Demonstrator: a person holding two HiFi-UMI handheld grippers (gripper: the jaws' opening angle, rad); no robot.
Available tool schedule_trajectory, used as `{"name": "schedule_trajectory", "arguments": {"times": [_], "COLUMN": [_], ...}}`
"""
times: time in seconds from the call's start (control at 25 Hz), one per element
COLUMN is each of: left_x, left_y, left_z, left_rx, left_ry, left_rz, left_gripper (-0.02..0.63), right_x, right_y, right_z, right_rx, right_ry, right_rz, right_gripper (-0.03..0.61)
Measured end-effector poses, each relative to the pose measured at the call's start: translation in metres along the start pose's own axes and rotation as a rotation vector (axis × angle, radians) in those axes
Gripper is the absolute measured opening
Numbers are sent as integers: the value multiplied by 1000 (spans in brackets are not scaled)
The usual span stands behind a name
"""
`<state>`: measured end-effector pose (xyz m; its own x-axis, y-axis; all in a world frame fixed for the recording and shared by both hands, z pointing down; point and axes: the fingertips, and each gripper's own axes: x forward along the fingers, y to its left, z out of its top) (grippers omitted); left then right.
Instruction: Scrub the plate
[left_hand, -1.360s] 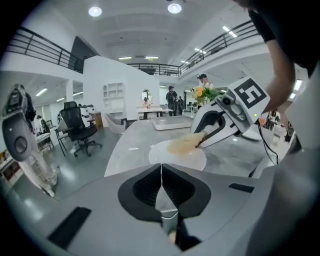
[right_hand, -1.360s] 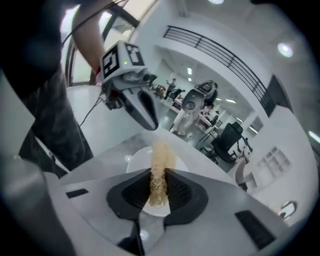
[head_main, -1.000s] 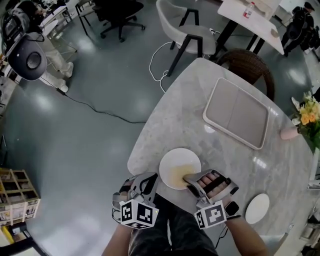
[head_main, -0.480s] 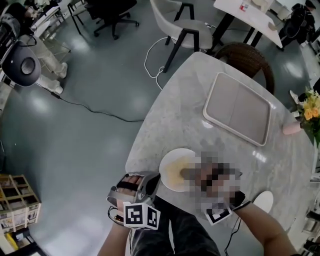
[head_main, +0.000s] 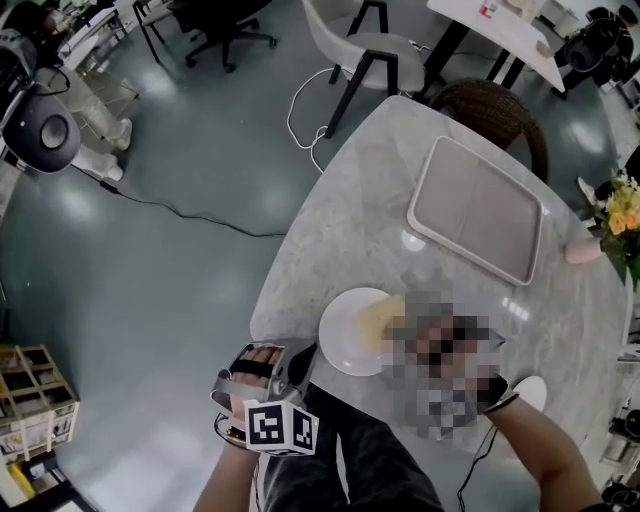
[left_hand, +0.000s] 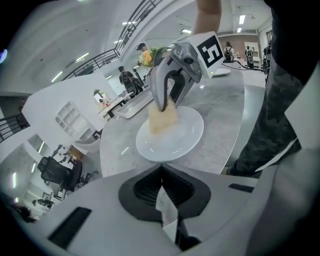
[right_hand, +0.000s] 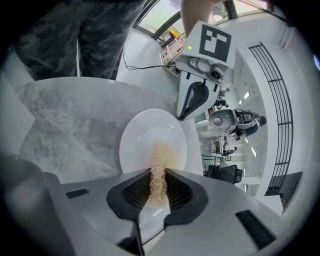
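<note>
A white plate (head_main: 348, 335) lies near the front edge of the marble table (head_main: 370, 200). My right gripper (right_hand: 152, 176) is shut on a yellow scrub sponge (right_hand: 159, 167) and holds it onto the plate (right_hand: 150, 135), at its right side in the head view. The sponge (left_hand: 162, 119) stands on the plate (left_hand: 172, 135) in the left gripper view. My left gripper (left_hand: 161, 172) is shut with nothing between its jaws. It hangs off the table edge, short of the plate's near rim. In the head view the left gripper (head_main: 285, 385) sits below and left of the plate.
A grey tray (head_main: 478, 215) lies at the back of the table. A small white dish (head_main: 530, 392) sits at the front right, yellow flowers (head_main: 620, 215) at the right edge. A dark chair (head_main: 495, 115) stands behind the table. A cable (head_main: 200, 215) runs over the floor.
The right gripper has slid the sponge from the plate's middle toward its right side. The left gripper has drawn back a little, down and left, away from the plate's rim.
</note>
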<state>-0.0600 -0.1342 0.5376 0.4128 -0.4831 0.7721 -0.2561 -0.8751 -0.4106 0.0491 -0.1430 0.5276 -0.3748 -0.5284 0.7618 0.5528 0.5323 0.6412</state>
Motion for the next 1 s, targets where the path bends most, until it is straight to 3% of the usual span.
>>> {"name": "schedule_trajectory", "arguments": {"times": [0.52, 1.0], "left_x": [9, 8], "left_y": [-1, 2], "left_z": [2, 2], "left_rx": [35, 102], "left_ry": [15, 35], "left_rz": [10, -4], "left_gripper": [11, 11], "right_x": [-7, 19], "right_y": [10, -38], "right_z": [42, 41], "right_rx": [2, -56], "right_ry": [-118, -106], "right_rz": [28, -47], "right_gripper": [71, 71]}}
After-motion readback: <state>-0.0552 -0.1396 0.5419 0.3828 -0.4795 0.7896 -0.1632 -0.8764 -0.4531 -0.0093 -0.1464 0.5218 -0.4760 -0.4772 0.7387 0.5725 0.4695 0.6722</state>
